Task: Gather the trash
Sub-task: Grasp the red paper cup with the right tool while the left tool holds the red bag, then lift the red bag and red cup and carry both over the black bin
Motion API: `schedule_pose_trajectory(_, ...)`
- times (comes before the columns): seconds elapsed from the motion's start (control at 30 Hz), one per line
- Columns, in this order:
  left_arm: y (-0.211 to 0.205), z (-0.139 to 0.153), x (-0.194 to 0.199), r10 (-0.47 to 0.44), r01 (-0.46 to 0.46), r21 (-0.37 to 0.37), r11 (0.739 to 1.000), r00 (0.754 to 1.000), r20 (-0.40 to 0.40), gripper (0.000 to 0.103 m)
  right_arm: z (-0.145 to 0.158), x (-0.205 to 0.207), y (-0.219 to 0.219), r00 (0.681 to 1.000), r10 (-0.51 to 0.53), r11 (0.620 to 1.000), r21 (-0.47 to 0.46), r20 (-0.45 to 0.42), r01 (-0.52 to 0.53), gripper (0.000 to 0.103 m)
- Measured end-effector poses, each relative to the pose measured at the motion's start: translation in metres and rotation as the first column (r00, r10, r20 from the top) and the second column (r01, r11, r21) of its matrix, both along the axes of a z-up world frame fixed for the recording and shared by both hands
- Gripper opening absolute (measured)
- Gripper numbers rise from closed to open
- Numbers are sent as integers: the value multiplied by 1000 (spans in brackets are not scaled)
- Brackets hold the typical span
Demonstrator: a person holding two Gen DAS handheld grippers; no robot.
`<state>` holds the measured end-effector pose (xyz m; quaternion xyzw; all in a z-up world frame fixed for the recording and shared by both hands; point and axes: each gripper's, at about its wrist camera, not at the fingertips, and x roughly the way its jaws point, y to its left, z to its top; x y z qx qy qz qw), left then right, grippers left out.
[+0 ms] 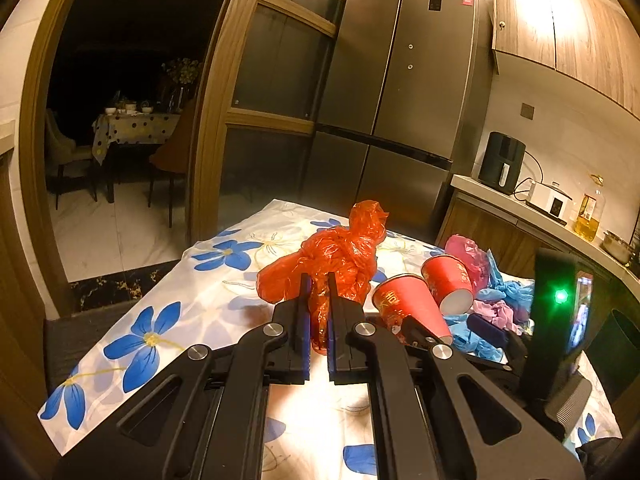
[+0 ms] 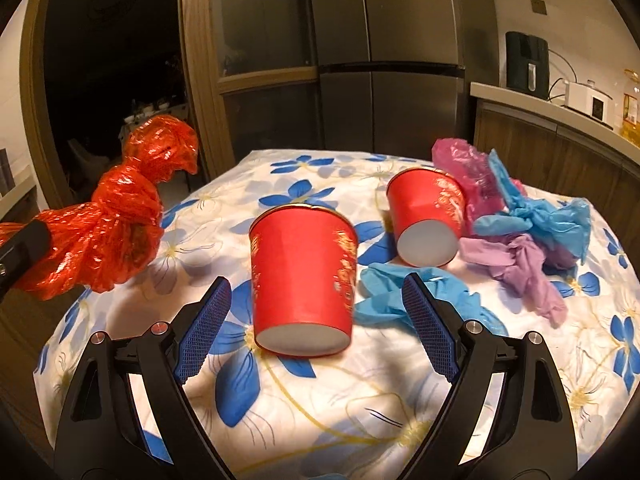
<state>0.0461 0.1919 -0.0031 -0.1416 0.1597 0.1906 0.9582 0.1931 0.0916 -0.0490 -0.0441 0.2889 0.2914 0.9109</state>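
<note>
So the thing to watch here is the near red cup (image 2: 303, 280): it's lying on its side right in front of the right gripper (image 2: 316, 312), base end facing the tool and rim pointing away toward the fridge (image 1: 404, 92), so its long axis runs pretty much straight along the gripper's reach. The jaws are spread wide with nothing in them, one blue pad off each side of the cup, not touching it. Looks to me like the next move is just pushing forward and squeezing across the body, though a tipped paper cup could roll or crush. The right hand is clearly the closer one for this. The left gripper (image 1: 318, 280) is busy anyway, pinched tight on a knotted red plastic bag (image 1: 340, 256) held up off the table. A second red cup (image 2: 426, 216) lies further back to the right, also on its side, against a pink bag (image 2: 460, 168) and a heap of blue gloves (image 2: 536, 216) and purple gloves (image 2: 520, 264). Everything sits on a white tablecloth (image 2: 400, 400) with blue flowers, soft and a bit wrinkly. Kitchen setting, warm dim light, a counter (image 1: 492, 196) along the right and a dark doorway (image 1: 120, 80) to the left.
</note>
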Motion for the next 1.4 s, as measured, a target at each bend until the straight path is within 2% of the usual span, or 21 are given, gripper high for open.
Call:
schedule_pose_trajectory(0.13, 1, -2, 1, -5, 5, -7, 1000, 1000, -6, 6, -5, 8, 8, 999, 9, 1000, -17, -34, -10, 81)
schedule_pose_trajectory(0.37, 2, -3, 1, -8, 8, -11, 1000, 1000, -17, 6, -15, 18, 12, 995, 11, 999, -30, -96, -14, 63)
schedule_pose_trajectory(0.5, 3, -3, 0, -3, 2, -12, 1000, 1000, -20, 6, -12, 15, 10, 996, 17, 1000, -16, -83, -19, 59)
schedule_pose_trajectory(1.0, -13, 3, 3, -29, 29, 7, 1000, 1000, -13, 6, 18, -13, -36, 1000, -7, 998, 62, 5, 7, 56)
schedule_pose_trajectory(1.4, -61, 8, 19, -111, 111, 31, 993, 994, -7, 6, 32, -23, -102, 994, -98, 992, 86, 45, 94, 56)
